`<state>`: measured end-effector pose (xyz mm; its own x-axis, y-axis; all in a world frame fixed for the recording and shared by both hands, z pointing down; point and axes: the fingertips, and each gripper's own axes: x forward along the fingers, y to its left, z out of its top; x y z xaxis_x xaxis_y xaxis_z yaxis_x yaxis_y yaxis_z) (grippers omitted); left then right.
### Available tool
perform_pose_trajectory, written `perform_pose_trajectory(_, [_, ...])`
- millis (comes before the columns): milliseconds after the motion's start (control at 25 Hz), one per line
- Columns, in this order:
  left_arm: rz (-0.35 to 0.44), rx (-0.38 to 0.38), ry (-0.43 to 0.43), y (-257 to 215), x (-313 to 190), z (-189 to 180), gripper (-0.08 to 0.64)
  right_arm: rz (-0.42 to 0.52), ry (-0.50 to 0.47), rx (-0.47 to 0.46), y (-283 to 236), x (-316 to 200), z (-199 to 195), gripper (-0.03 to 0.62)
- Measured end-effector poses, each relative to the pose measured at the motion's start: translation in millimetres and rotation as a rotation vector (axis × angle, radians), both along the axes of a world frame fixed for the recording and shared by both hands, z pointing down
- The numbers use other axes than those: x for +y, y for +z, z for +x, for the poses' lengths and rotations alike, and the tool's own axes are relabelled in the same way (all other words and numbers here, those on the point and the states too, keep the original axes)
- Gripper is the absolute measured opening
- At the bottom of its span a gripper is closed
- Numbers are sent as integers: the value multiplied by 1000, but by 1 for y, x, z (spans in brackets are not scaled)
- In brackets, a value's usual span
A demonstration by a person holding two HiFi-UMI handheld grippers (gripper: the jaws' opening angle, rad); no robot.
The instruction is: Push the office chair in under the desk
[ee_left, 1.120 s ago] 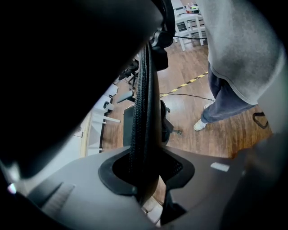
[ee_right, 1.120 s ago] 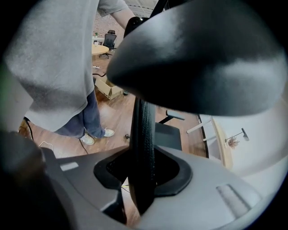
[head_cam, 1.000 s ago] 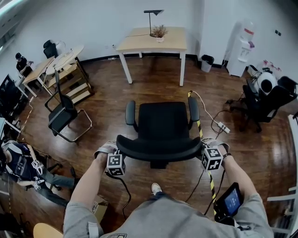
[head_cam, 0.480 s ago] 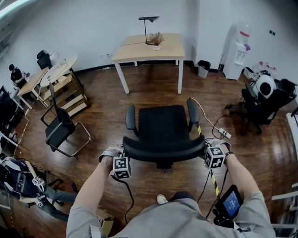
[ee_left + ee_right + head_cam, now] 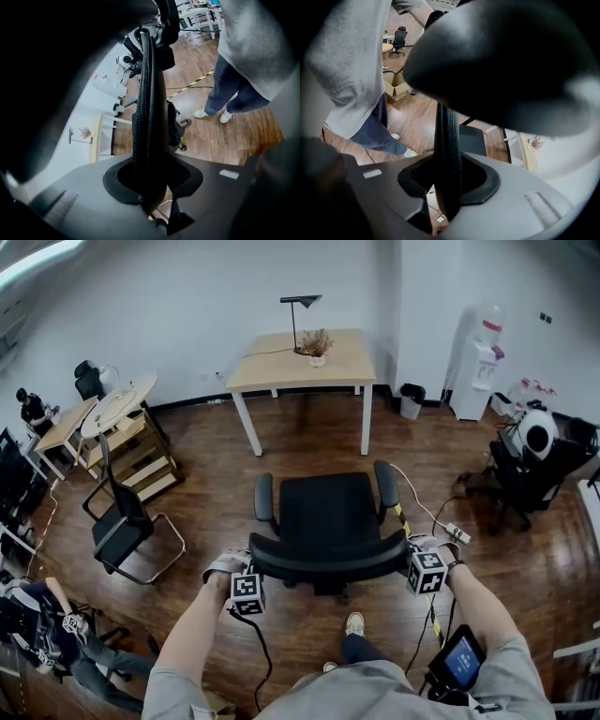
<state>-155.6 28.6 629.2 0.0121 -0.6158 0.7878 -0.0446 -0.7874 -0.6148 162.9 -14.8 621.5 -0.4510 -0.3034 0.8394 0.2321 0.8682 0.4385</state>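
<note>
The office chair [image 5: 328, 510] stands on the wooden floor [image 5: 309, 427] with its seat facing the desk [image 5: 300, 357], well apart from it, and its backrest [image 5: 328, 557] toward the person. The left gripper [image 5: 246, 583] pinches the backrest's left edge between its jaws. The right gripper [image 5: 424, 568] likewise clamps the right edge, each edge running upright between the pads.

Wood floor [image 5: 309, 427] carries office chair [image 5: 328, 512] (desk [image 5: 300, 357] beyond).
</note>
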Motion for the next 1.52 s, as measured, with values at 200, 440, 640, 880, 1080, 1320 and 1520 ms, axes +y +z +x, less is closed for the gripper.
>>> perform_pose_trajectory(200, [3,-1,-2,4,-32,-13,97,10,-7,-7,3,-32,-13,124])
perform_pose_trajectory(440, [11,-7,-11,3,-75,-29,97,12,-14,-5,3,-76,-28,124])
perform_pose_trajectory(640, [15,-12,-25,4,-112,-36,95,6,-27,-1,3,-117,-36,124])
perform_pose_trajectory(880, [17,-15,-44,2,-151,-44,95,19,-53,-9,0,-163,-44,124])
perform_pose_trajectory(1080, [41,-14,-64,0,-187,-46,95,33,-69,-14,-1,-203,-48,122])
perform_pose_trajectory(1320, [40,-17,-72,-1,-224,-59,95,33,-76,-17,-3,-243,-60,123])
perform_pose_trajectory(1520, [43,-14,-60,-3,-262,-71,94,36,-73,-21,-5,-276,-73,121])
